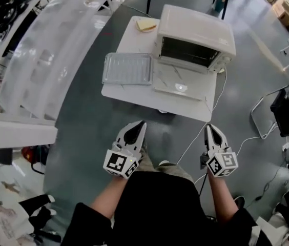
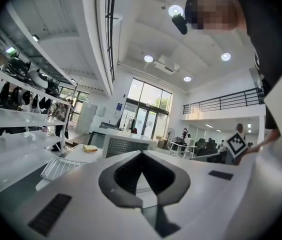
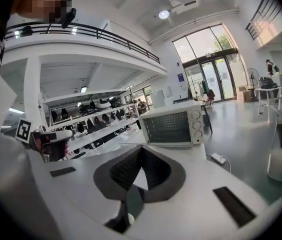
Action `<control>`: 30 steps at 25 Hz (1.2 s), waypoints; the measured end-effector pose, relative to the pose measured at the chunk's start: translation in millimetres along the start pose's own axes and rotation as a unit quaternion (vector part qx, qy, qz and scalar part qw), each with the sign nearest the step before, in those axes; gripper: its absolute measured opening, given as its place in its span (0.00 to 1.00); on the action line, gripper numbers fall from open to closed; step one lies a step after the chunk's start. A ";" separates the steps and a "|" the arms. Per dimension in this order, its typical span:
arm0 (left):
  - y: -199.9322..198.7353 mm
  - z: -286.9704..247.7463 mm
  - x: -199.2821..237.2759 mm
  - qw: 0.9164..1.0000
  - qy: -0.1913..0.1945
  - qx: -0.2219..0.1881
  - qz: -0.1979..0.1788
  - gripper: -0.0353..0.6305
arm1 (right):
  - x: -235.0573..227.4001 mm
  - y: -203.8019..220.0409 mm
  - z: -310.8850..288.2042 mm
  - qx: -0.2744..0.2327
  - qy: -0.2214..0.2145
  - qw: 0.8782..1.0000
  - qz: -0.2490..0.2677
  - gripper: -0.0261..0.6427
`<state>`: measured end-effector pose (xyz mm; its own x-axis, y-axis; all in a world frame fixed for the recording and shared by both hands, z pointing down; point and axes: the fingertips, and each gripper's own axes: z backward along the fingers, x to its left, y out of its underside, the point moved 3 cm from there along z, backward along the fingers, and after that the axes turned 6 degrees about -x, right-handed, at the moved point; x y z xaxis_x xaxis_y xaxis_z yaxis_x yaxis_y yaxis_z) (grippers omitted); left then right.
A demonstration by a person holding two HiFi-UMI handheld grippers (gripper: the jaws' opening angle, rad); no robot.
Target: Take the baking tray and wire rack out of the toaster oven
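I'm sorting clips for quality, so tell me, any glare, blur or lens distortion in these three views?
Head view: sharp and evenly lit, one lamp glint on the open door of the toaster oven. Left gripper view: strong fisheye curving the shelves, dark corners. Right gripper view: same fisheye and dark corners, glass doors slightly washed out by daylight.

Left tool [image 1: 136, 128] and right tool [image 1: 213, 132] — both closed, empty, held forward.

Black short-sleeved top [image 1: 160, 209], white marker-cubed hand-held grippers [image 1: 141, 123] [image 1: 209, 127]
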<state>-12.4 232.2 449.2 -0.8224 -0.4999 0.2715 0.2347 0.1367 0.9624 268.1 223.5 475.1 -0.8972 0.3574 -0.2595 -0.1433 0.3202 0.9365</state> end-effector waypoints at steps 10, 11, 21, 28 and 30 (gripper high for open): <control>9.6 73.0 -64.8 1.000 -0.022 0.020 0.000 0.08 | 5.9 -16.6 118.6 -0.010 0.002 0.998 0.055 0.07; 9.0 75.9 -66.7 1.000 -0.021 0.023 -0.001 0.08 | 7.4 -18.7 125.7 -0.016 0.007 0.998 0.054 0.07; -34.1 105.9 -62.9 0.999 -0.025 -0.026 -0.037 0.08 | 54.3 -35.5 143.9 -0.060 0.018 0.996 0.067 0.07; -40.8 119.5 -76.1 0.997 -0.036 -0.050 -0.046 0.08 | 66.0 -39.8 148.4 -0.063 -0.003 0.995 0.083 0.07; -41.2 120.7 -81.7 0.997 -0.037 -0.054 -0.046 0.08 | 67.2 -38.7 152.3 -0.061 -0.005 0.994 0.088 0.07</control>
<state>-17.5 370.6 388.0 -0.8783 -0.4410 0.1849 0.2070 -0.0021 0.9783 277.0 368.7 385.4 -0.9092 0.4066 -0.0900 -0.0342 0.1426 0.9892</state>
